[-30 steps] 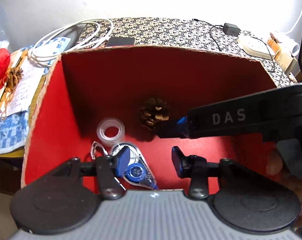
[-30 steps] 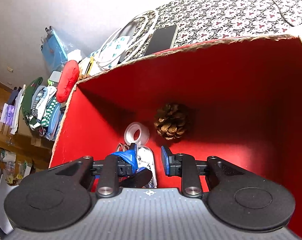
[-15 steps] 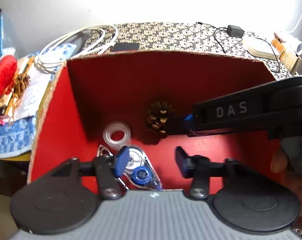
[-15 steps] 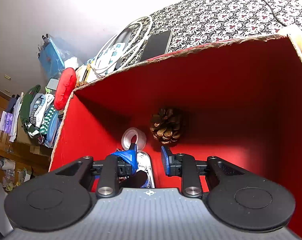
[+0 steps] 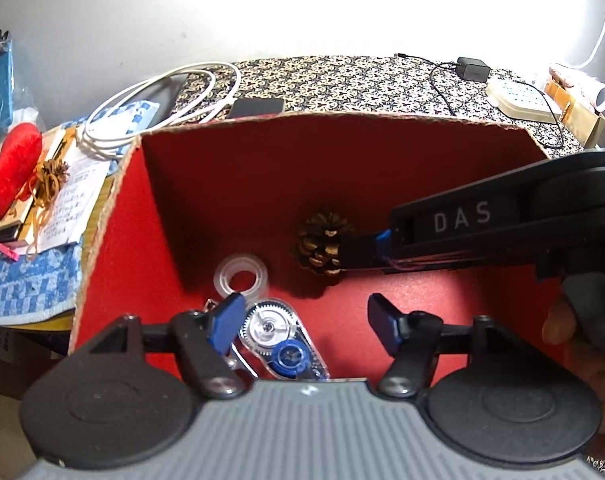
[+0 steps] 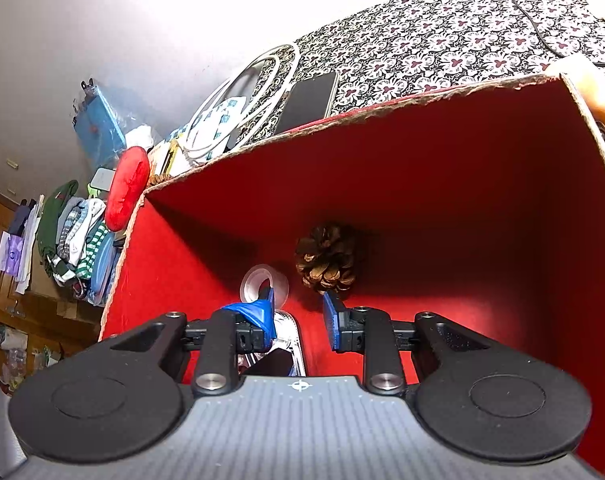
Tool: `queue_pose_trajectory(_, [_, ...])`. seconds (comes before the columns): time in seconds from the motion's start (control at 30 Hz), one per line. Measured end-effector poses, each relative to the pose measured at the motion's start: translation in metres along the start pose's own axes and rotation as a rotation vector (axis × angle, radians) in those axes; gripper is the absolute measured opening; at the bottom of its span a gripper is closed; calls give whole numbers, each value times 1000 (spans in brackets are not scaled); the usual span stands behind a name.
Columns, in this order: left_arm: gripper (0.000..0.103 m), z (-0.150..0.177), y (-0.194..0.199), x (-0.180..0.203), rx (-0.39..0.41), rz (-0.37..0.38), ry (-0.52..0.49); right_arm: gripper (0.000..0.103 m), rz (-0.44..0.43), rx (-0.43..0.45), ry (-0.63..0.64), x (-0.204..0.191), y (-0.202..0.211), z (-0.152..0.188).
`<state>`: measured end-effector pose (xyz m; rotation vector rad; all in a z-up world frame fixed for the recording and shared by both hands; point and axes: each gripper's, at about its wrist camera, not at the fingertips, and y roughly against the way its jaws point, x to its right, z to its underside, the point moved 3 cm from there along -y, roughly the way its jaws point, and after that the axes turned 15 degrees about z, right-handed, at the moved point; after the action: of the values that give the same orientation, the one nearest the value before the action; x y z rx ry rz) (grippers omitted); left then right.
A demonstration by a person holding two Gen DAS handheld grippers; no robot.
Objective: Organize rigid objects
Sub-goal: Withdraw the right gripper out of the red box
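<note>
- Pinecone [image 5: 322, 242] sits on the floor of the red box [image 5: 150, 240], toward the back wall, with nothing gripping it. Looks to me like the drop-off step is basically done.
- Right tool [image 6: 298, 312] has its fingers apart and empty, hanging above the box floor just short of the pinecone. In the left view its fingertip looks right next to the cone, but I can't tell if it's actually touching.
- If I were doing this, I'd pull that tool straight up and back, fingers kept spread, so the blue pads [image 6: 334, 316] don't snag the scales and drag the cone along.
- Tape roll [image 5: 241, 276] lies flat just left of the cone, and the correction tape dispenser [image 5: 280, 340] is nearer the front. Both are under the exit path, so lift before going sideways.
- Left tool [image 5: 302, 320] is spread too and holding nothing, hovering over the front of the box above the dispenser. I'd keep it out of the right one's way.
- Outside on the patterned table [image 5: 342, 80] there's a white cable [image 5: 162, 108], a phone [image 5: 256, 107] and a charger [image 5: 473, 69], none of which I'd bump.
</note>
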<state>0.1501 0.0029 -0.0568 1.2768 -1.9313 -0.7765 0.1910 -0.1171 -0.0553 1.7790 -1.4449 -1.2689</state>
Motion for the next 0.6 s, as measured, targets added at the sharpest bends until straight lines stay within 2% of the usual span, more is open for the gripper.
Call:
queue_pose_trajectory(0.37, [69, 0, 0, 1, 9, -14, -10, 9, 14, 32, -12, 1, 3, 0])
queue_pose_trajectory(0.6, [71, -1, 0, 4, 5, -30, -28, 10, 61, 64, -20, 1, 7, 1])
